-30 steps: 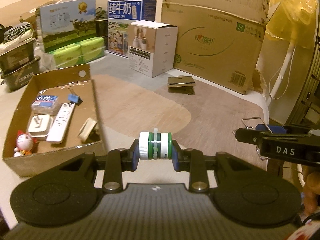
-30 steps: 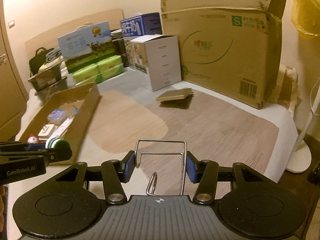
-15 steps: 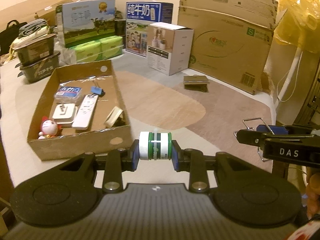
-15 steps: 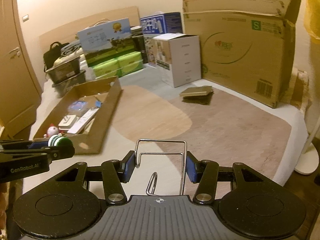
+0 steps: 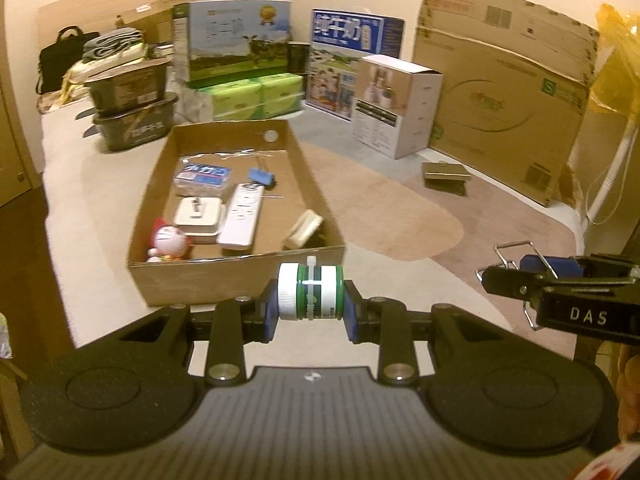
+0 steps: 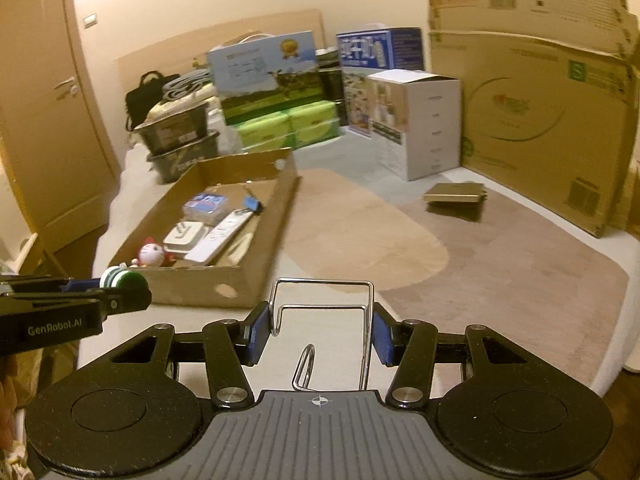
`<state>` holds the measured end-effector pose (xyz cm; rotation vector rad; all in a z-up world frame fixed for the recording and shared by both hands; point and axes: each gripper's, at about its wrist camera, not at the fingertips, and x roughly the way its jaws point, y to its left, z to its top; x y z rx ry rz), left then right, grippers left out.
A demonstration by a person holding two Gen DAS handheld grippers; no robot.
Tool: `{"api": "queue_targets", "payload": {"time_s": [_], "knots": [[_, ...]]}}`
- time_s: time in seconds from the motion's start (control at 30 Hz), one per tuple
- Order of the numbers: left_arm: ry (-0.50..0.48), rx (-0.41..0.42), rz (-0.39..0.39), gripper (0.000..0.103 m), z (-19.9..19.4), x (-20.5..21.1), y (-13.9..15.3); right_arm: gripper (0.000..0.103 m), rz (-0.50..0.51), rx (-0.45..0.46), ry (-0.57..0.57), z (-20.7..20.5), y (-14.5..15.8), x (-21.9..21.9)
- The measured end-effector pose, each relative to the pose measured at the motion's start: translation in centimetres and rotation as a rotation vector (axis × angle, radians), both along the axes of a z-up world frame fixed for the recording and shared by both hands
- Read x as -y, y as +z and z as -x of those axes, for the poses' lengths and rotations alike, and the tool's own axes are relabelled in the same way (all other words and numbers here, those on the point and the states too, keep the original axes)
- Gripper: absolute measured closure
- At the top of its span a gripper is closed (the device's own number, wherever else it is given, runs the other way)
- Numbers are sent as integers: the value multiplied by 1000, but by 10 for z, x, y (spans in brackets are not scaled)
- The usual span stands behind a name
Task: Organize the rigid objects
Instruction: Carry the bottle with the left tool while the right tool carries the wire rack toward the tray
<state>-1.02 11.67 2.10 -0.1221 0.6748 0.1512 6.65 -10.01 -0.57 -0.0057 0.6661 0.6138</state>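
The left claw [image 5: 311, 312] grips a small white-and-green jar [image 5: 311, 298] end to end, a light, hard, likely slick load; the right claw [image 6: 318, 330] pinches a springy wire clip [image 6: 322, 312] by its sides. The box [image 5: 236, 280] lies just ahead, leftward.

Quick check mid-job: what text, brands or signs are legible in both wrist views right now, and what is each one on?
"DAS": on the right gripper, side of its body, left wrist view.
"GenRobot.AI": on the left gripper, side of its body, right wrist view.
"S": green square on the large cardboard carton.
Chinese characters on the blue milk carton: too blurred to quote.
Barcodes and print on the white box, and the green jar label: unreadable.
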Motion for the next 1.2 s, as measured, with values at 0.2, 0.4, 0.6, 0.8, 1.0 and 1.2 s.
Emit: {"api": "queue_targets", "payload": {"time_s": [0.2,0.4,0.6,0.8,1.0,1.2], "knots": [[39,2,3,75,7,-18,1,51,3,4,46,1,0,-20],[61,4,8,75,9,-30,2,51,8,12,71,1,2,-34],[71,-1,11,75,8,-40,0,51,16,10,92,-2,-1,-47],[81,-8,12,75,5,-48,-2,51,18,13,110,-7,-1,-60],[86,-12,9,75,-2,-58,-3,51,15,20,128,-17,1,-75],[82,-12,-3,75,-15,-70,-2,51,18,32,145,-31,4,-91]]}}
